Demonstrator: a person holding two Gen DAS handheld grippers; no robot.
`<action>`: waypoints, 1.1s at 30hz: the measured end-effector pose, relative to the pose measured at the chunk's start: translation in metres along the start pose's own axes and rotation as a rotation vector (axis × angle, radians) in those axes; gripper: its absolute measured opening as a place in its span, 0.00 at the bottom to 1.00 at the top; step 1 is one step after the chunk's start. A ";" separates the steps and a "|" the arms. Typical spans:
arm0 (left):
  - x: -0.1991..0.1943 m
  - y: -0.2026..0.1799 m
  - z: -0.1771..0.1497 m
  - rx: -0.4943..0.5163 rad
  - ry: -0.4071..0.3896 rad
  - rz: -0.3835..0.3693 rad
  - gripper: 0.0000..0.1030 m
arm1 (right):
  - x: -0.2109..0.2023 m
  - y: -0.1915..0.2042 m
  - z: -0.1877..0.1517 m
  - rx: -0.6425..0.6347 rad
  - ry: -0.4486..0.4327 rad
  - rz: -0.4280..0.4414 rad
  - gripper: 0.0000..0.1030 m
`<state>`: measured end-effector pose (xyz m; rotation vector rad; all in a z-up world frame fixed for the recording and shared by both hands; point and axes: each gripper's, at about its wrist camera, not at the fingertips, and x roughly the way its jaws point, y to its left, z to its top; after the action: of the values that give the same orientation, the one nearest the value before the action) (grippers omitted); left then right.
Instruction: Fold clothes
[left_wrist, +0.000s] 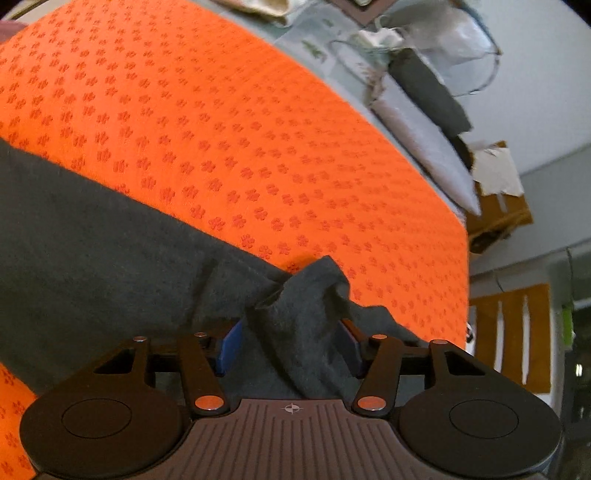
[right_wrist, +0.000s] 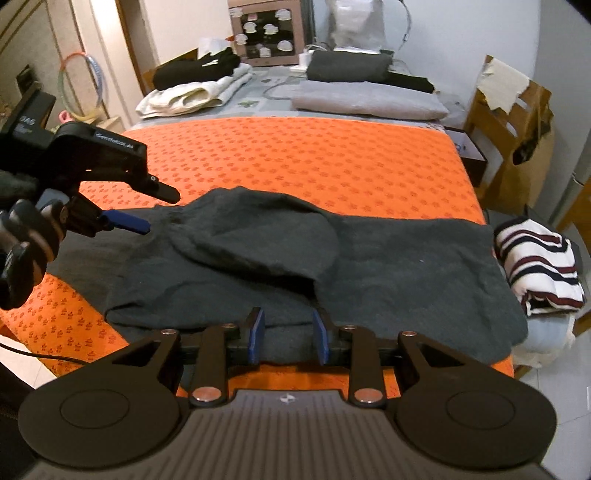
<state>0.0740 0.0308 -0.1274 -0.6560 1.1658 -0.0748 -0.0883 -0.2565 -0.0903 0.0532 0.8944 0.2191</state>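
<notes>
Blue pads on my right gripper (right_wrist: 288, 338) stand partly apart right at the near hem of the dark grey garment (right_wrist: 332, 266), nothing pinched between them from what I can see, just cloth and orange cover showing through the gap. On the other side, my left gripper (left_wrist: 291, 349) has its jaws roughly half spread with a bunched ridge of that same grey garment (left_wrist: 147, 258) rising up between the blue pads; whether the pads are actually pressing on the fabric, I cannot tell from this angle. From the right wrist view I see that left gripper (right_wrist: 127, 221) poking in from the left edge, one blue finger down at the garment's left end, a gloved hand (right_wrist: 22, 251) wrapped round its handle. The garment itself lies spread across the near half of the orange patterned cover (right_wrist: 295, 155) on the bed, one flap doubled over into a rounded hump near the middle. Off the right edge of the bed sits a folded striped piece (right_wrist: 539, 266), white with dark and maroon bands. Further back, past the orange cover, a grey pillow (right_wrist: 369, 99) lies with dark folded clothes (right_wrist: 347, 66) behind it, and a cream towel stack (right_wrist: 192, 94) topped with black items sits to the left. A cardboard box (right_wrist: 517, 122) stands far right.
</notes>
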 end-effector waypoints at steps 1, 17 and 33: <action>0.004 -0.001 0.000 0.000 0.005 0.019 0.47 | 0.000 -0.001 0.000 0.003 -0.001 -0.002 0.33; -0.091 0.049 0.036 -0.009 -0.300 0.083 0.07 | 0.016 0.018 0.028 -0.061 -0.009 0.055 0.38; -0.216 0.243 0.100 -0.151 -0.456 0.199 0.06 | 0.064 0.151 0.079 -0.241 0.049 0.189 0.42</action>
<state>0.0047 0.3550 -0.0505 -0.6447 0.7931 0.3201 -0.0131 -0.0918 -0.0693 -0.0927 0.9067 0.5045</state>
